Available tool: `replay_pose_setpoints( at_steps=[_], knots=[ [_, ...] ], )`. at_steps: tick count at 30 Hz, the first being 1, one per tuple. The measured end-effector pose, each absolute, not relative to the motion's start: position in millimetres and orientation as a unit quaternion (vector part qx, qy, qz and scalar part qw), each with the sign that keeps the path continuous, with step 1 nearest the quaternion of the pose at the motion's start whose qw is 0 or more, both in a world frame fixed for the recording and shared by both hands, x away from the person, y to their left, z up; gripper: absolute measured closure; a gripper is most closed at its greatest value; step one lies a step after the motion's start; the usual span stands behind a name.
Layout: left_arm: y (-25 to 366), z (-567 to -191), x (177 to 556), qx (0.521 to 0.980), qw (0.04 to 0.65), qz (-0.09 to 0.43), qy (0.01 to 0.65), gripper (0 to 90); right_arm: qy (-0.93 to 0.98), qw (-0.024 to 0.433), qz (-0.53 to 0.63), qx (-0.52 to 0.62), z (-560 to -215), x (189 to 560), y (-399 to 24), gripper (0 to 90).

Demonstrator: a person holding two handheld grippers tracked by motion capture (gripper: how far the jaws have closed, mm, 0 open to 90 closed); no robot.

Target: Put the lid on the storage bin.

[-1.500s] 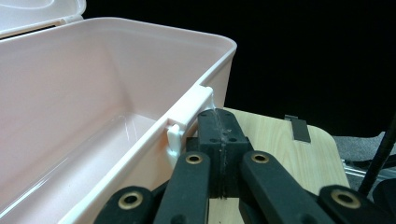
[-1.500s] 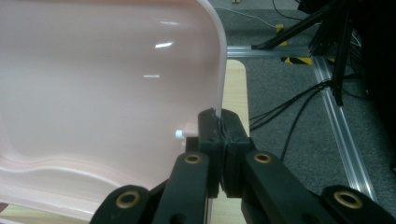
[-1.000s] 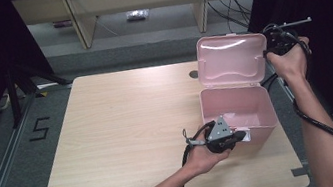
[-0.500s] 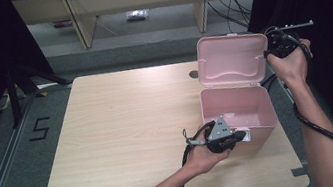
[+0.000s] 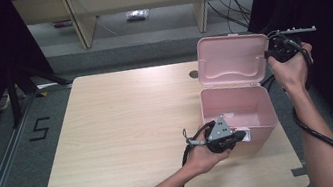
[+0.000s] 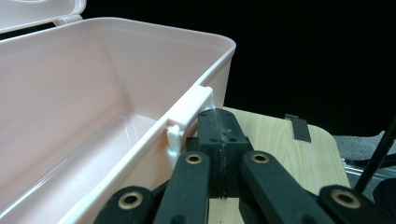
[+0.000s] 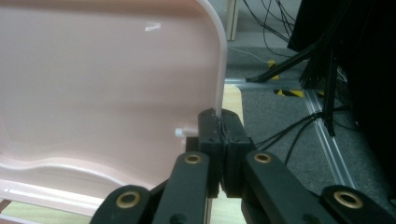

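A wooden table (image 5: 125,130) carries a pink plastic box (image 5: 238,112) at its right side, empty inside. Its lid (image 5: 230,60), already raised a second ago, stays upright and fully open. The right gripper (image 5: 274,52) clamps the lid's edge. The left gripper (image 5: 242,137), jaws together, presses at the front latch tab (image 6: 189,116), steadying the box.

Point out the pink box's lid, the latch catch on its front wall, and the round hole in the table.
lid (image 5: 232,57), high view, inner face of the raised lid
latch catch (image 6: 189,116), left gripper view, white tab on the front rim
round hole (image 5: 194,74), high view, its dark centre
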State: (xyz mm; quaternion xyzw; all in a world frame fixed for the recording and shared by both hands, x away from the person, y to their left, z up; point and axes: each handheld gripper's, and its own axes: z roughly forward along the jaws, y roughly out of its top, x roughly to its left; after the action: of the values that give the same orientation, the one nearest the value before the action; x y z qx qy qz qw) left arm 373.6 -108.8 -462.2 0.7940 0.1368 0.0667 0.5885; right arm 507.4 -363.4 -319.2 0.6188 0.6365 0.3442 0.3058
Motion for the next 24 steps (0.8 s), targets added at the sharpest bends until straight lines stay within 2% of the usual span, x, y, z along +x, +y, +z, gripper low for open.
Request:
replay_pose_setpoints(
  at_steps=[4,6,13,24],
  knots=[
    [-109,-462,374,0.793,0.590,0.066,0.138,90.0,0.638,0.322,0.346,0.608,-321,505,-365,90.0],
    [-109,-463,374,0.792,0.592,0.066,0.137,90.0,0.629,0.311,0.351,0.620,-321,502,-362,90.0],
    [-109,-463,374,0.790,0.593,0.065,0.137,90.0,0.637,0.330,0.350,0.602,-322,500,-364,89.9],
    [-109,-463,374,0.790,0.594,0.064,0.137,90.0,0.629,0.329,0.359,0.606,-323,494,-362,89.9]
  ],
)
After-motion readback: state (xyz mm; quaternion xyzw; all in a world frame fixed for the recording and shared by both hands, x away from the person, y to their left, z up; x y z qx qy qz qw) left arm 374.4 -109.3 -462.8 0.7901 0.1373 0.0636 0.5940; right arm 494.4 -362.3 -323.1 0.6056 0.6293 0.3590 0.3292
